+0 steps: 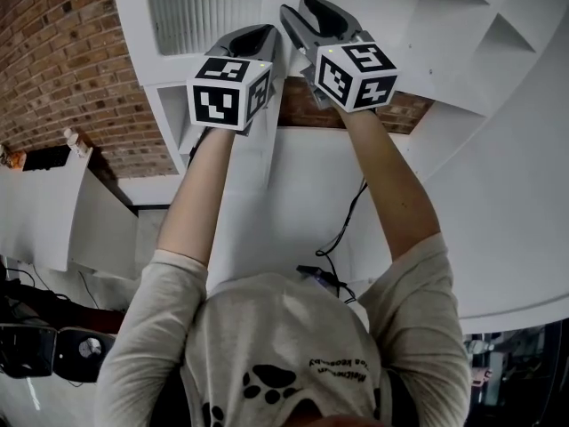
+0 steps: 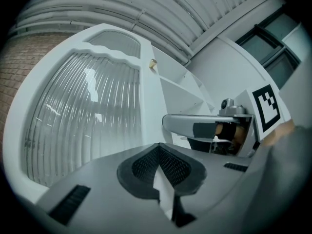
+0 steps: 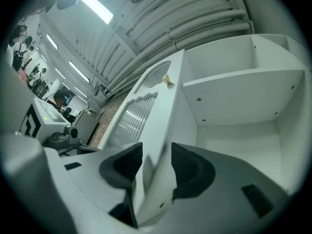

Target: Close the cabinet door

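Nearest the head camera, at the bottom of its frame, is a grey shirt [image 1: 267, 363] with a paw print [image 1: 269, 377]; the line of print beside it reads upside down and I cannot make it out; no brand shows, and the marker cubes [image 1: 228, 92] carry only black-and-white squares.

Both arms reach up to the cabinet door [image 3: 157, 112]; the right gripper [image 3: 156, 161] has its jaws wide apart astride the door's free edge, pads not visibly pressing; that edge runs long from the jaws toward the small knob [image 3: 167, 80] at upper centre; the open cabinet [image 3: 243, 87] lies to its right, so the swing probably goes that way.

On the left gripper [image 2: 158, 147] the pads meet at the tips, gripping nothing; it faces the ribbed glass [image 2: 83, 121], so the right hand is nearer the edge.
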`<state>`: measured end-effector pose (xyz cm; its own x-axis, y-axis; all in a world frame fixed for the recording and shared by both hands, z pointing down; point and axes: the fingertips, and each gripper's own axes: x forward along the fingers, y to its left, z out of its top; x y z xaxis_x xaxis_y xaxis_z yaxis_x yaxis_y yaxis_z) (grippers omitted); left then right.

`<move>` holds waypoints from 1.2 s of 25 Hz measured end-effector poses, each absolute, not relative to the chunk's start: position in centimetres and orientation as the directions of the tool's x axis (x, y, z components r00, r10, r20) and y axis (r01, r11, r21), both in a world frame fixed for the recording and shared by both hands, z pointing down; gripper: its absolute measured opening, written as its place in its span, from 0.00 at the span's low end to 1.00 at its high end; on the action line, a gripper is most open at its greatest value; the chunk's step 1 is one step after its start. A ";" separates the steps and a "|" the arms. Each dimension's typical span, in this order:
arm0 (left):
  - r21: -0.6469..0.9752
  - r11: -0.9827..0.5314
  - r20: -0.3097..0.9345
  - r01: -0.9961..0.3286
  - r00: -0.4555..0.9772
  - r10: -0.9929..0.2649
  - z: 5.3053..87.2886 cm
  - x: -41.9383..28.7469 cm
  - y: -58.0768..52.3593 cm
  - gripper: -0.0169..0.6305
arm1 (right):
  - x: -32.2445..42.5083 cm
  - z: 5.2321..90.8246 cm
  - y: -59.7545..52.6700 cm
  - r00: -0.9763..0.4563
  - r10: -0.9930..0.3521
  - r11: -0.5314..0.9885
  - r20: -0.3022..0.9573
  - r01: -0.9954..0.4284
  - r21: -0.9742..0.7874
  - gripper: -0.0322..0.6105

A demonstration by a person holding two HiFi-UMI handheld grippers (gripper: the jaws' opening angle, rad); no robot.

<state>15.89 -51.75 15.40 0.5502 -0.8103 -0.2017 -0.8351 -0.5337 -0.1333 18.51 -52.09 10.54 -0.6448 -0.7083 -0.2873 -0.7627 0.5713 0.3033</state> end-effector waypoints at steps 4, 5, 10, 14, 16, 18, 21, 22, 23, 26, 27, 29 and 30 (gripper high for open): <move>-0.116 -0.537 -0.209 -0.835 0.549 -0.809 15.2 15.5 -52.1 0.04 | 19.6 10.6 -52.8 -0.625 -0.728 0.561 -0.281 -0.779 0.279 0.33; -0.120 -0.535 -0.209 -0.836 0.548 -0.810 15.1 15.6 -52.2 0.04 | 19.8 10.6 -52.9 -0.620 -0.732 0.558 -0.280 -0.783 0.274 0.33; -0.120 -0.531 -0.214 -0.839 0.544 -0.811 15.1 15.6 -52.1 0.04 | 20.5 11.0 -53.2 -0.602 -0.745 0.554 -0.287 -0.798 0.238 0.33; -0.122 -0.531 -0.214 -0.839 0.545 -0.811 15.2 15.7 -52.1 0.04 | 20.7 11.2 -52.7 -0.584 -0.754 0.542 -0.301 -0.812 0.219 0.32; -0.122 -0.528 -0.216 -0.840 0.542 -0.812 15.2 15.7 -52.1 0.04 | 20.7 11.2 -52.3 -0.574 -0.758 0.537 -0.311 -0.819 0.204 0.26; -0.123 -0.524 -0.221 -0.843 0.538 -0.814 15.2 15.6 -52.0 0.04 | 20.8 11.0 -51.7 -0.566 -0.760 0.535 -0.318 -0.824 0.189 0.22; -0.124 -0.520 -0.222 -0.845 0.534 -0.816 15.2 15.6 -52.1 0.04 | 20.9 10.9 -50.8 -0.558 -0.764 0.529 -0.323 -0.829 0.182 0.11; -0.125 -0.519 -0.221 -0.846 0.533 -0.816 15.2 15.5 -52.1 0.04 | 21.0 11.0 -50.5 -0.551 -0.769 0.524 -0.323 -0.834 0.176 0.08; -0.128 -0.518 -0.221 -0.846 0.533 -0.817 15.2 15.6 -52.2 0.04 | 21.2 11.1 -50.3 -0.542 -0.776 0.517 -0.321 -0.839 0.167 0.07; -0.133 -0.520 -0.219 -0.844 0.537 -0.815 15.4 15.7 -52.0 0.04 | 21.8 12.0 -49.7 -0.514 -0.803 0.498 -0.300 -0.857 0.134 0.07; -0.132 -0.521 -0.217 -0.844 0.537 -0.815 15.4 15.7 -52.0 0.04 | 22.0 12.3 -49.6 -0.506 -0.812 0.492 -0.291 -0.861 0.126 0.06; -0.127 -0.522 -0.212 -0.843 0.538 -0.816 15.4 15.6 -52.0 0.04 | 22.2 12.7 -49.4 -0.491 -0.825 0.479 -0.278 -0.870 0.115 0.06; -0.125 -0.526 -0.210 -0.842 0.540 -0.815 15.4 15.5 -51.9 0.04 | 22.4 12.9 -49.3 -0.484 -0.831 0.472 -0.275 -0.874 0.112 0.06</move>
<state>15.54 -51.87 15.37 0.5401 -0.8150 -0.2098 -0.8415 -0.5256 -0.1246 22.42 -49.33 12.89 -0.4839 -0.8308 -0.2750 -0.8743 0.4723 0.1116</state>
